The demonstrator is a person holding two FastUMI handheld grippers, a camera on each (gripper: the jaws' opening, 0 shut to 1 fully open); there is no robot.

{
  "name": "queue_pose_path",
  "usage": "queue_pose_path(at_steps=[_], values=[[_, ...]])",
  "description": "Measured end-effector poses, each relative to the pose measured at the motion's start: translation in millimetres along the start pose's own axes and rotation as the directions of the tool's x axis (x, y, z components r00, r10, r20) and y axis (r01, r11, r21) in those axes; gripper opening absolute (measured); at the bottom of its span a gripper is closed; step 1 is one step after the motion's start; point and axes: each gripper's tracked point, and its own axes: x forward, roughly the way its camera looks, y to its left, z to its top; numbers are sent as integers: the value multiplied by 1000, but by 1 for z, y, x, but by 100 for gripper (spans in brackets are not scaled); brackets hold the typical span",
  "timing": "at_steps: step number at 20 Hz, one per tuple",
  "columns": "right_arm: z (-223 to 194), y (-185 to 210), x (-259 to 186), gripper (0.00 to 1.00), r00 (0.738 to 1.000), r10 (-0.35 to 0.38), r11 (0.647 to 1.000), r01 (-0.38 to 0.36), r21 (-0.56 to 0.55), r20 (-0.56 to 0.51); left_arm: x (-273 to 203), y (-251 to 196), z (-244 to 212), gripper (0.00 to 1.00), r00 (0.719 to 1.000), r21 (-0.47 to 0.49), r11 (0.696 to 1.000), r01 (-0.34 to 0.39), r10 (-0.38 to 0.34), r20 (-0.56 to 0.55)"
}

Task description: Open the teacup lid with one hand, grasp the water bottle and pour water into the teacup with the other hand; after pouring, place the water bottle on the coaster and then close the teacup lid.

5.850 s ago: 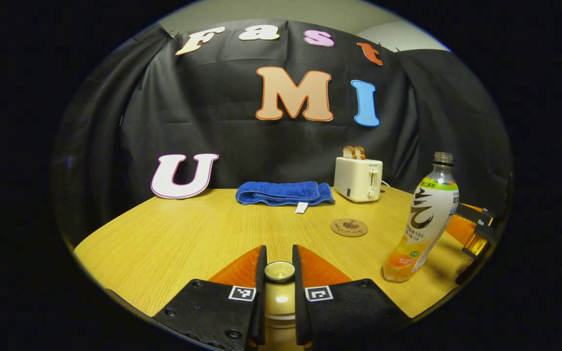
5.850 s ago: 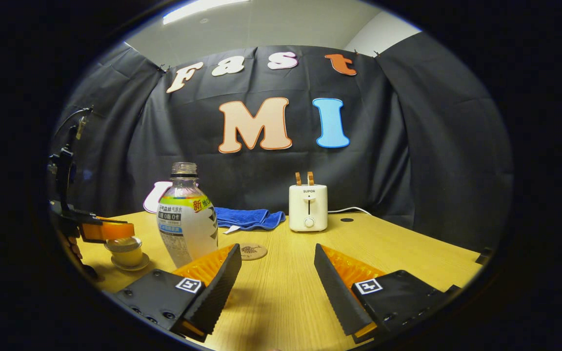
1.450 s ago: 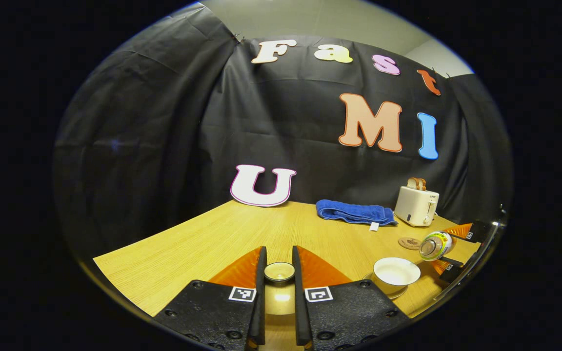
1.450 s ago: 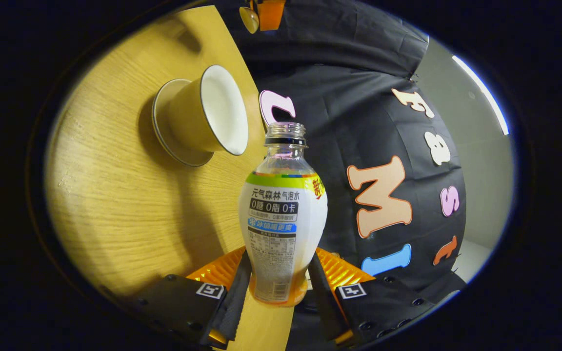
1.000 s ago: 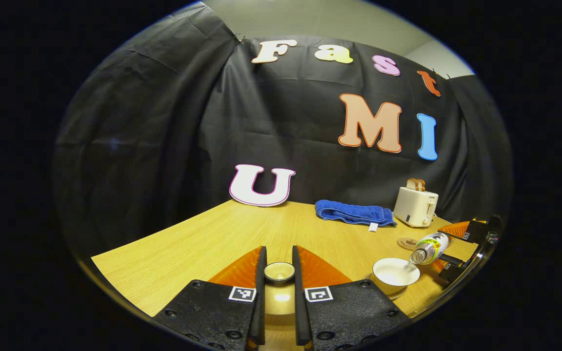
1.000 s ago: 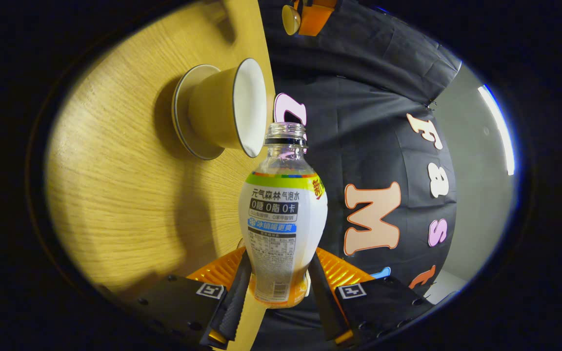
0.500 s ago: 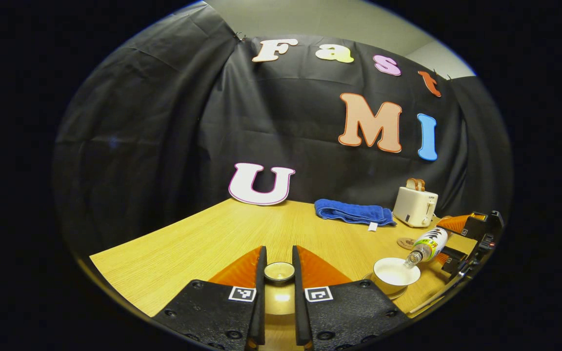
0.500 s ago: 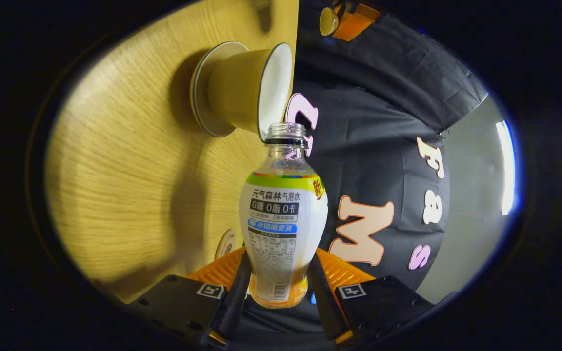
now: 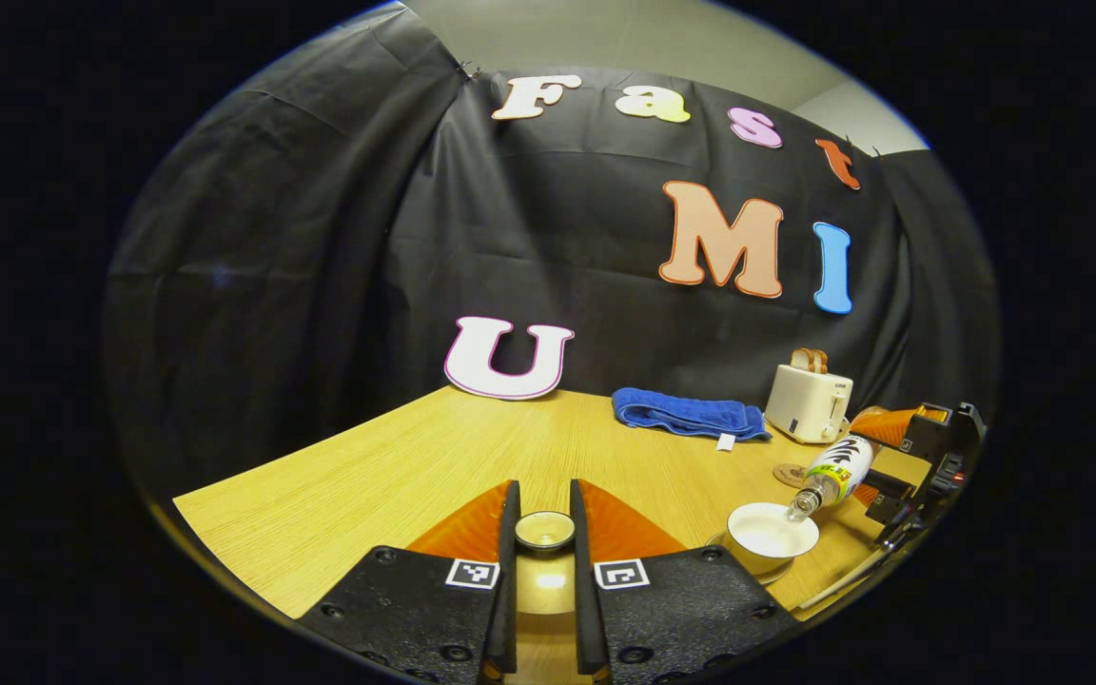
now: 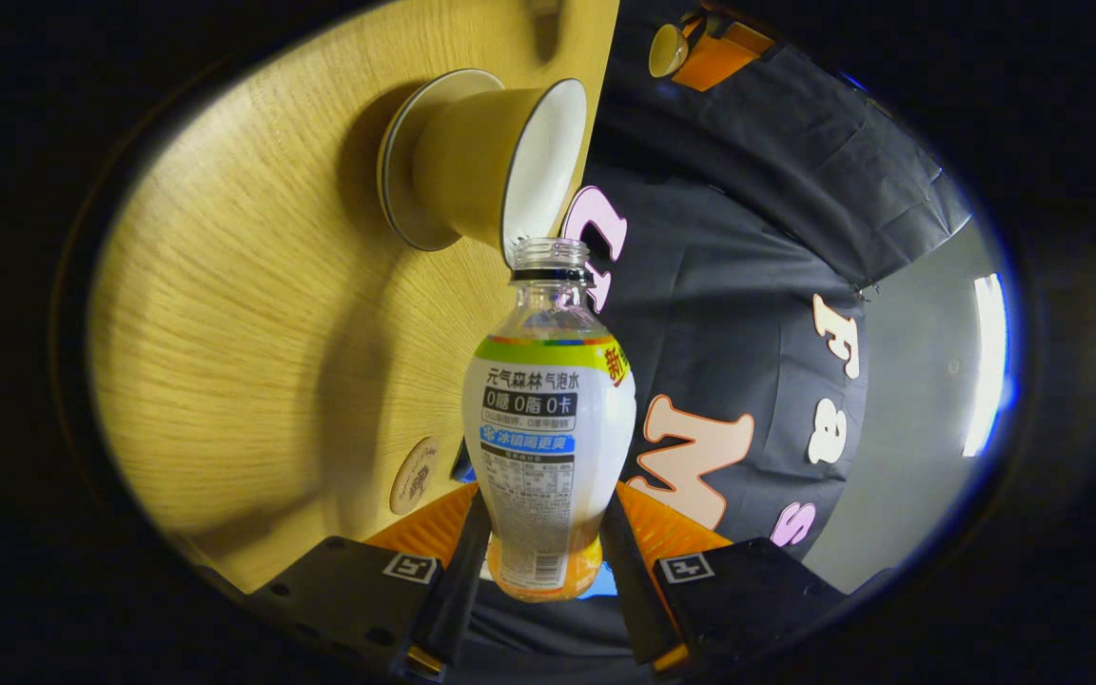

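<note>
Right now, in the left gripper view, the left gripper (image 9: 544, 561) has its fingers clamped on the knob of the teacup lid (image 9: 545, 530), holding it up over the near edge of the desk (image 9: 396, 466), well apart from the teacup (image 9: 771, 535). The cup sits open on its saucer at the right. Above it the water bottle (image 9: 833, 471) is tipped neck-down, its mouth just over the cup's right rim, with the right gripper (image 9: 900, 457) behind it. The coaster (image 9: 789, 473) lies just beyond the cup, near the toaster (image 9: 807, 402) and the blue towel (image 9: 686, 414).

Over in the right gripper view, everything is rolled sideways. The right gripper (image 10: 540, 552) has its fingers clamped on the low, narrow part of the water bottle (image 10: 548, 428). The bottle's open mouth sits right at the lip of the teacup (image 10: 486, 162), not over its middle. The coaster (image 10: 414, 475) lies on the desk (image 10: 225, 333) close by. I cannot make out any stream.

What worries me is that mouth sitting on the edge: a bit more tilt or a small drift could send water down the outside of the cup onto the desk, or knock the cup on its saucer. The grip is also low on a smooth bottle, so it might twist or slide. And the lid hangs by its little knob alone.
</note>
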Motion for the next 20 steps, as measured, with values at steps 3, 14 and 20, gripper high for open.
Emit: queue_pose_path(at_steps=[3,14,20], values=[[1,-2,1,68,1000,-4,1000,4,-23,7,-1,0,1,22,1000,0,1000,2,-2,1],[7,-11,2,70,999,-29,992,33,-124,40,0,-3,0,22,1000,-4,1000,16,-16,-3],[8,-16,3,69,998,-35,989,42,-144,45,-1,-5,-1,22,1000,-9,1000,27,-27,-6]])
